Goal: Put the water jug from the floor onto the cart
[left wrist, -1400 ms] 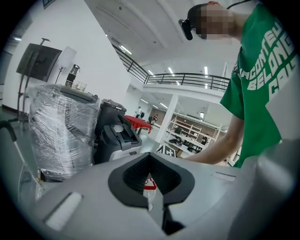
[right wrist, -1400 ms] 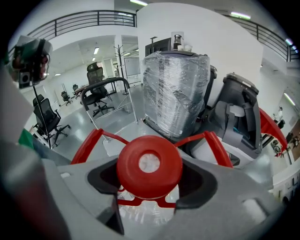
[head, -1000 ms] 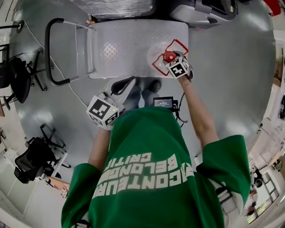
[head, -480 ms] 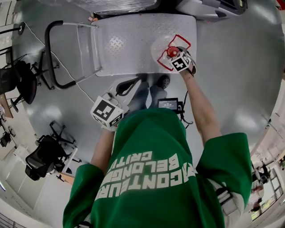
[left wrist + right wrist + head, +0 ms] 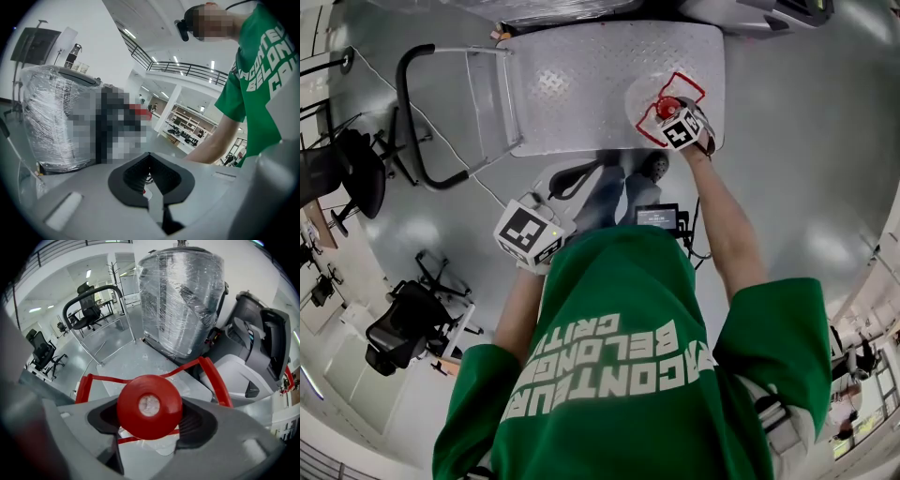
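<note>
Cart deck (image 5: 581, 84) under water jug (image 5: 642, 94), red cap (image 5: 149, 406) between right gripper (image 5: 150, 425) fingers (image 5: 197, 420)

Wearing a baggy green tee (image 5: 619, 281), short sleeves, big white block lettering (image 5: 605, 361) across the back. Blue jeans (image 5: 602, 197) and dark shoes (image 5: 654, 169) up near the top middle of the head view. Small black box with a lit screen (image 5: 657, 217) just above the tee in the frame, black cable trailing off its right side. Grey strap with a buckle (image 5: 776, 424) at lower right. Left gripper (image 5: 151, 171) and right gripper (image 5: 150, 420) both chunky pale grey shells with black ribbed pads, each with a white cube (image 5: 528, 234) of black square markers.
</note>
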`<state>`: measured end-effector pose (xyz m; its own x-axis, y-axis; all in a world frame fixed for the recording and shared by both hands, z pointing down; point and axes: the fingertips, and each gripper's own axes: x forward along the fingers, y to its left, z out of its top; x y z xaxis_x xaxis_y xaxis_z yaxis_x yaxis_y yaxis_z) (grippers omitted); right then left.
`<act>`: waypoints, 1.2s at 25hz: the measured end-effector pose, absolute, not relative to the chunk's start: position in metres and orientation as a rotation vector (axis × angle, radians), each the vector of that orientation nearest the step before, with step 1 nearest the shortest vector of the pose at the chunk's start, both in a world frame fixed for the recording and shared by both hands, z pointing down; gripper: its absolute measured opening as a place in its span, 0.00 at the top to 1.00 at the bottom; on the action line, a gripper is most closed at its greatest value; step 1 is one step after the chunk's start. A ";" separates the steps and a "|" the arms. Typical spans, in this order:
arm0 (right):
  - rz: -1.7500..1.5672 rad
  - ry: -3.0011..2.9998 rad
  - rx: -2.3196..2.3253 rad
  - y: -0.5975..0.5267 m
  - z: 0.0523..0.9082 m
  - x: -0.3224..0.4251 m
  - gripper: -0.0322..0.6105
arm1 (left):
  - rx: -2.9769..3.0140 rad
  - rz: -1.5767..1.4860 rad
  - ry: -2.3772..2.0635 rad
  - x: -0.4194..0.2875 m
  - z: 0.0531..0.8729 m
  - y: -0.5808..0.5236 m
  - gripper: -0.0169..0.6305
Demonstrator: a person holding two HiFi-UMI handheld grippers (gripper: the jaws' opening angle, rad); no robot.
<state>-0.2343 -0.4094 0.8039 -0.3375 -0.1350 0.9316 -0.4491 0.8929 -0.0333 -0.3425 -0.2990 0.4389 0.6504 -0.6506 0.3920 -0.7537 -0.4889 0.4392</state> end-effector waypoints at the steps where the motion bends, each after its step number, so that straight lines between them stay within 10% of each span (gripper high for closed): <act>1: 0.332 -1.907 0.430 -0.409 0.804 -0.236 0.48 | 2.285 0.231 -1.083 -0.343 0.439 -0.300 0.96; 30: 0.304 -2.160 0.784 -0.392 0.590 -0.178 0.57 | 2.535 0.183 -0.920 -0.290 0.402 -0.286 0.96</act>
